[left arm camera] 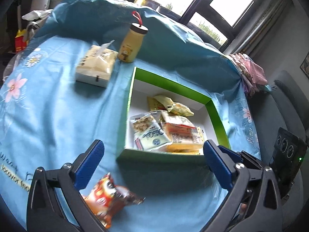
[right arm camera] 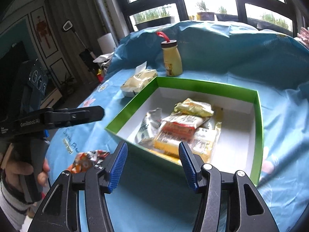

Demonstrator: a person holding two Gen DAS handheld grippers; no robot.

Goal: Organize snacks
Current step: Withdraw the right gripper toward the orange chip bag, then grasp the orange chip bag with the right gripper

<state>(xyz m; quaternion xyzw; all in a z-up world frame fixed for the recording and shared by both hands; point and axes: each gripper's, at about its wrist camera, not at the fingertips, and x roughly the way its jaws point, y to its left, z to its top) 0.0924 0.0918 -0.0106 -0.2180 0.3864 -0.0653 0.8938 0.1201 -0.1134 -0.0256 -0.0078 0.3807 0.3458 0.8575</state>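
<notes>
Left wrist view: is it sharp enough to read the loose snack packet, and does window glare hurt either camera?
Left wrist view: motion-blurred, the orange snack packet smeared, its print unreadable; windows blown out white. Right wrist view: somewhat sharper on the green box, packets inside still soft; windows overexposed too, but no glare falls on the blue tablecloth. Both bend at the fisheye edges.

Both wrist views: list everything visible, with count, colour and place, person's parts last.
Box: 1, green, white inside, on the cloth.
Snack packs: several, yellow and white, in the box.
Red pack: 1, orange-red, on the cloth outside the box.
Bottle: 1, yellow, red loop, behind the box.
Tissue pack: 1, cream, beside the bottle.
Cloth: 1, blue, floral.
Left gripper: open, empty.
Right gripper: open, empty.
Hand: 1, holding the left gripper.
</notes>
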